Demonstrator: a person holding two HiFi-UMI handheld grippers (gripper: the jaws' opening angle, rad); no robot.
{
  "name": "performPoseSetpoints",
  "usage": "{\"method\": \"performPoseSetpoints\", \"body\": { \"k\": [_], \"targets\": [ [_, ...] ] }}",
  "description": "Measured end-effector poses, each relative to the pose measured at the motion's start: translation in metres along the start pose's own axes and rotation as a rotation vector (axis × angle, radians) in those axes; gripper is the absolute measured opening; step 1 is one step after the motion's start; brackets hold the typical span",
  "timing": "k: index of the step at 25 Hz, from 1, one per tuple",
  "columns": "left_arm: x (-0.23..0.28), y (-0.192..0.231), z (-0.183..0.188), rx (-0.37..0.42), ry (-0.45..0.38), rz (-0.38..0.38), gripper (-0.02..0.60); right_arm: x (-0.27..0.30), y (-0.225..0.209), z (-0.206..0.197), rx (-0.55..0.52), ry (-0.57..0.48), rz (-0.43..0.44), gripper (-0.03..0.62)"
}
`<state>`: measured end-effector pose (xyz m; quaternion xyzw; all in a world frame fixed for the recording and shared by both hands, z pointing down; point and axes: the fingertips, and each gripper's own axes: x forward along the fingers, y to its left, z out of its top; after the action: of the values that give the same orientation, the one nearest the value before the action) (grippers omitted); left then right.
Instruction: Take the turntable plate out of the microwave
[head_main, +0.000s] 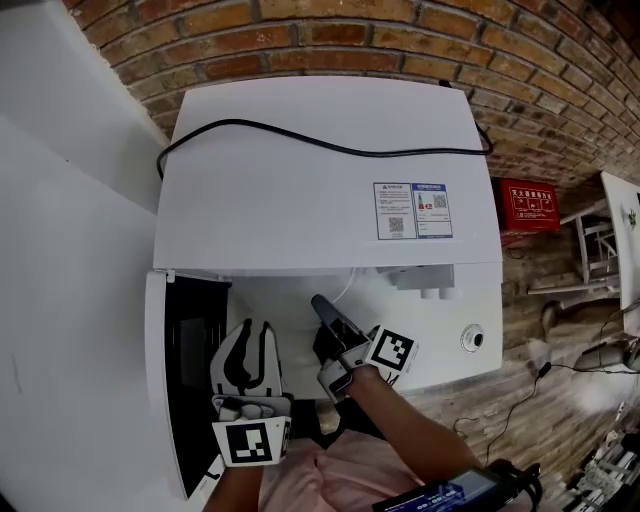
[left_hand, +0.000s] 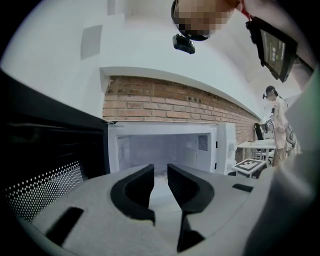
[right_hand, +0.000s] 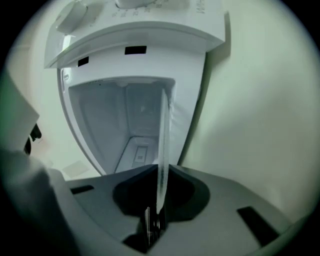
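The white microwave (head_main: 320, 170) stands with its door (head_main: 190, 370) swung open to the left. My right gripper (head_main: 320, 302) reaches into the opening. In the right gripper view the clear glass turntable plate (right_hand: 162, 145) shows edge-on, a thin pale strip running from the cavity (right_hand: 125, 120) down between the jaws, and the right gripper (right_hand: 161, 170) is shut on its rim. My left gripper (head_main: 250, 325) hangs in front of the door; its jaws (left_hand: 160, 167) stand a little apart with nothing between them, facing the lit cavity (left_hand: 160, 147).
A black power cord (head_main: 320, 140) lies across the microwave's top. A brick wall (head_main: 350, 40) is behind and a white wall (head_main: 60, 250) is to the left. A red box (head_main: 528, 205) stands on the floor to the right. The control knob (head_main: 472, 338) is on the front.
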<state>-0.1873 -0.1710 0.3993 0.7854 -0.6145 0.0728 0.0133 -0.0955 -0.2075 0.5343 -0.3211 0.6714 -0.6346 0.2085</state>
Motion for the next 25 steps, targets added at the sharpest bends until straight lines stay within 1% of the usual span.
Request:
{"method": "performPoseSetpoints", "body": {
  "k": [2,6,7,9,10,14,19,23,25],
  "targets": [
    [-0.001,-0.002,0.001,0.001,-0.005,-0.004,0.092,-0.004,0.001,-0.003,-0.002,0.001,0.009,0.044],
    [-0.002,-0.007,-0.001,-0.021,0.017,-0.006,0.092,-0.006,0.002,-0.005,-0.015,-0.002,0.033,0.046],
    [-0.002,-0.007,0.0,-0.026,0.018,-0.007,0.091,-0.006,0.002,-0.004,-0.022,-0.004,0.04,0.056],
    [-0.003,-0.007,-0.001,-0.026,0.014,-0.008,0.091,-0.002,0.0,0.0,-0.03,-0.009,0.052,0.108],
    [-0.003,-0.006,-0.001,-0.023,0.011,-0.007,0.092,0.0,-0.001,0.002,-0.029,-0.013,0.056,0.118],
    [-0.004,-0.004,-0.001,-0.014,0.007,-0.008,0.092,0.011,-0.008,0.016,-0.035,-0.038,0.051,0.121],
    [-0.004,0.001,-0.002,-0.015,0.015,-0.001,0.091,0.022,-0.009,0.026,-0.005,-0.048,0.052,0.123],
    [-0.003,0.004,-0.002,-0.015,0.011,0.004,0.092,0.024,-0.009,0.027,-0.016,-0.041,0.053,0.109],
    [-0.003,0.003,-0.003,-0.022,0.016,0.004,0.092,0.024,-0.011,0.026,-0.02,-0.033,0.042,0.086]
  ]
}}
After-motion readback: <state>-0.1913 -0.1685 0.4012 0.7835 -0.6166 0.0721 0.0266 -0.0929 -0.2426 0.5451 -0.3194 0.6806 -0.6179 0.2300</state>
